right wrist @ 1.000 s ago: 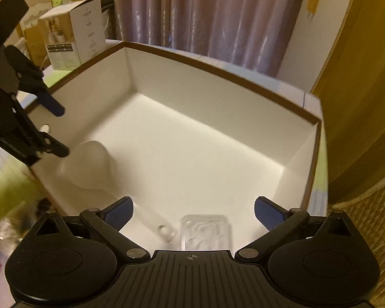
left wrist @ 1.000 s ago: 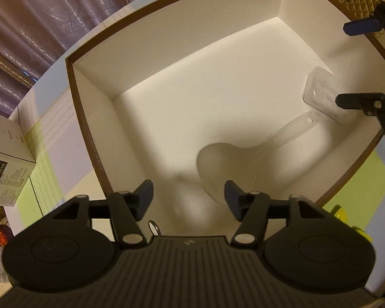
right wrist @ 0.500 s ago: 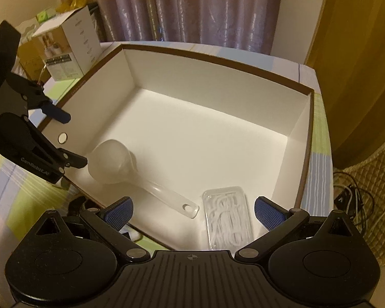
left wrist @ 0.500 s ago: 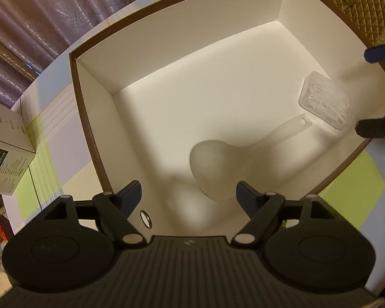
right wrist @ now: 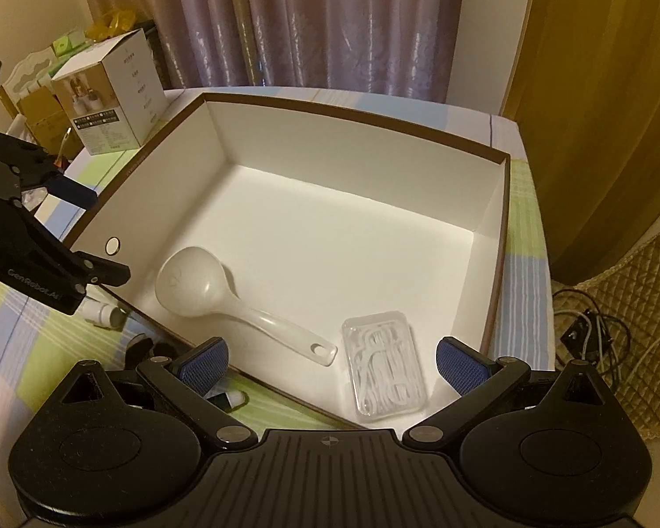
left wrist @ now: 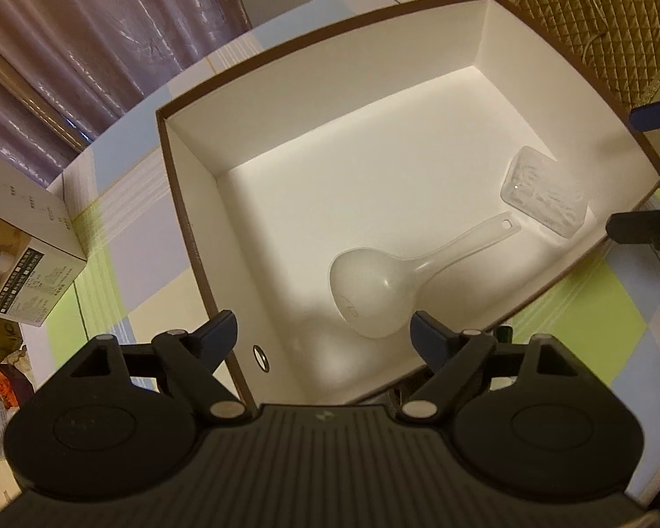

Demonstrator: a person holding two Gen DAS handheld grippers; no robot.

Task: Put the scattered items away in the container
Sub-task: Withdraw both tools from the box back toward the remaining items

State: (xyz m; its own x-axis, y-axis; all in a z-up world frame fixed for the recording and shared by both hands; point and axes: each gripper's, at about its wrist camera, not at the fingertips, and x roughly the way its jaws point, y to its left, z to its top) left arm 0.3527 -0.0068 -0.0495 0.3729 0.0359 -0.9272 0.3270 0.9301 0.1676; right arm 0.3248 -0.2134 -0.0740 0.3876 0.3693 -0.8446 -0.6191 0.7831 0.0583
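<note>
Left hand-held gripper point(left wrist: 323, 332) risen, jaws just opening; ladle point(left wrist: 374, 292) below, released.

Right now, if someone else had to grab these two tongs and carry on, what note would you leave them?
Left tongs: open, nothing between them; the jaws have just been opening, above the box corner near the white scoop.
Right tongs: open, holding nothing, above the near edge of the box.
Done: scoop and clear case of floss picks lie apart on the box floor.
Left: small items outside on the checked cloth, including a white tube by the near wall. Pick those up next.
</note>
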